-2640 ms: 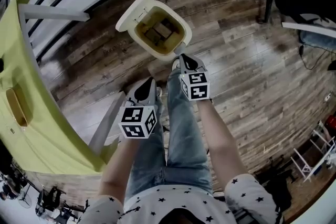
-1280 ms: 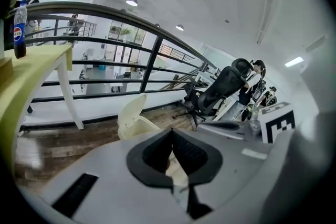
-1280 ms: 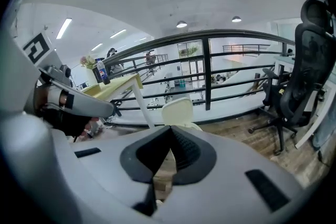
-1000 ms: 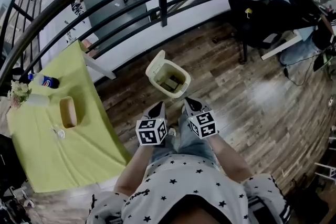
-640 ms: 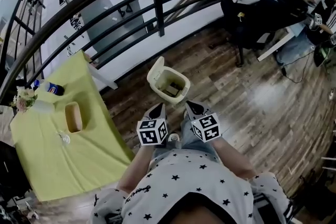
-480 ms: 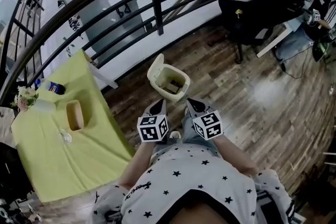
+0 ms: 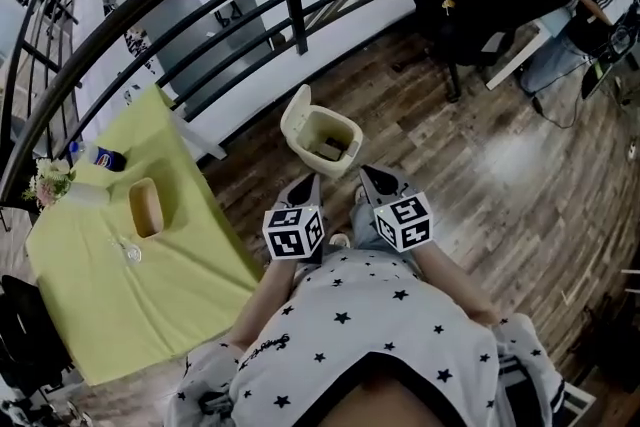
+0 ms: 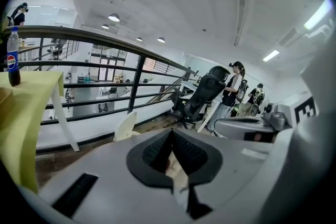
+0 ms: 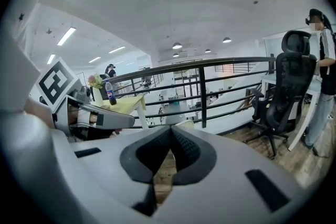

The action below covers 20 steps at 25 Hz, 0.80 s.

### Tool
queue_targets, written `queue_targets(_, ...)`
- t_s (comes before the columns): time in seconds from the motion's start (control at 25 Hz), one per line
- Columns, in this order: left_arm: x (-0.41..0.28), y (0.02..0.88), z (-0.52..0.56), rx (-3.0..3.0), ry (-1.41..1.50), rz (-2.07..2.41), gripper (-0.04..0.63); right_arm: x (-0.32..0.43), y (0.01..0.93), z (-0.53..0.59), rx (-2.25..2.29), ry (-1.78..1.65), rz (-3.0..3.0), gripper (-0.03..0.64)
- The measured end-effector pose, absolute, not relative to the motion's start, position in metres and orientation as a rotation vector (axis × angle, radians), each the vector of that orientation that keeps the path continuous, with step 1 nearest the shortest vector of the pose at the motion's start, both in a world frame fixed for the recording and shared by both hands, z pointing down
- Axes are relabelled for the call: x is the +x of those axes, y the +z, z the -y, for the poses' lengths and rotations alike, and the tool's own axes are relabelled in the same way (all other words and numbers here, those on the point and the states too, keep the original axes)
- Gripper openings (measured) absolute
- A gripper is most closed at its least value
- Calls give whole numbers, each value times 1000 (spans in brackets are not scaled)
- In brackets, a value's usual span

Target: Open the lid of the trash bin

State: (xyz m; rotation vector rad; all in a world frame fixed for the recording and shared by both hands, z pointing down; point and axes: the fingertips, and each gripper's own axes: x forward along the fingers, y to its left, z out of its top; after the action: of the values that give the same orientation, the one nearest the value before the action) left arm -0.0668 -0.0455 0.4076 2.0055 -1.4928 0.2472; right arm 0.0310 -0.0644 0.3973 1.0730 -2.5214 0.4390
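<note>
Head view: bin [image 7: 325, 137] lid [image 7: 296, 108] up. Gripper views only: left gripper [image 8: 170, 134] and right gripper [image 9: 170, 128] jaws pinched together, empty.

Bright ceiling lights [image 8: 114, 18], glare on wood floor [image 7: 520, 160], heavy fisheye bending with black corners, near hand-held gripper bodies blurred.

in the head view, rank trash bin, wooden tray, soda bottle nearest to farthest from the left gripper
1. trash bin, straight ahead, closest.
2. wooden tray, on the yellow table to the left.
3. soda bottle, at the table's far end.
</note>
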Motion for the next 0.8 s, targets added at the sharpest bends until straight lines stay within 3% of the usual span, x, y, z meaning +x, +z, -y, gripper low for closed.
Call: queue_targets(0.8,-68,408,37,2019,262,1491,11,32,395,55,1107,471,2528,-6)
